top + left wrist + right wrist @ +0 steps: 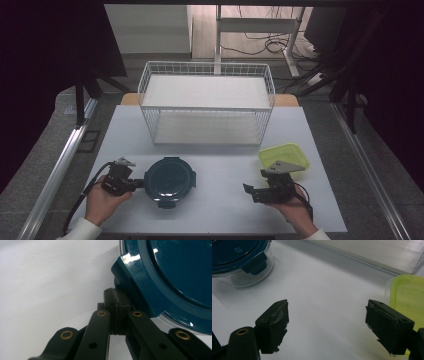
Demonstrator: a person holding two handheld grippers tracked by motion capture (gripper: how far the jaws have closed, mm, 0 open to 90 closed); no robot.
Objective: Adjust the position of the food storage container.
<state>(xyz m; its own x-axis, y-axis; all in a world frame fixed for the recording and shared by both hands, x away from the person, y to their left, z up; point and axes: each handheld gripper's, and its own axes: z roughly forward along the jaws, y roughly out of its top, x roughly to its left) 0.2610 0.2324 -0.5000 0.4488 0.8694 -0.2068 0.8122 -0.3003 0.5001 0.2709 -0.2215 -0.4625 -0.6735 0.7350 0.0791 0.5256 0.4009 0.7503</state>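
Observation:
A round glass container with a dark blue clip lid point(170, 181) stands on the white table, left of the middle near the front. My left gripper point(141, 184) lies level at its left side. In the left gripper view the gripper point(117, 307) has its pads pressed together, and their tips touch the lid's side clip point(130, 277); I see nothing between the pads. My right gripper point(251, 192) is held low at the front right, pointing left. It stands open point(327, 322) over bare table, with the container point(237, 255) farther off.
A lime green rectangular container point(283, 156) sits just behind the right hand, and its edge point(409, 295) is beside the right jaw. A white two-level wire rack point(207, 102) fills the back of the table point(220, 210).

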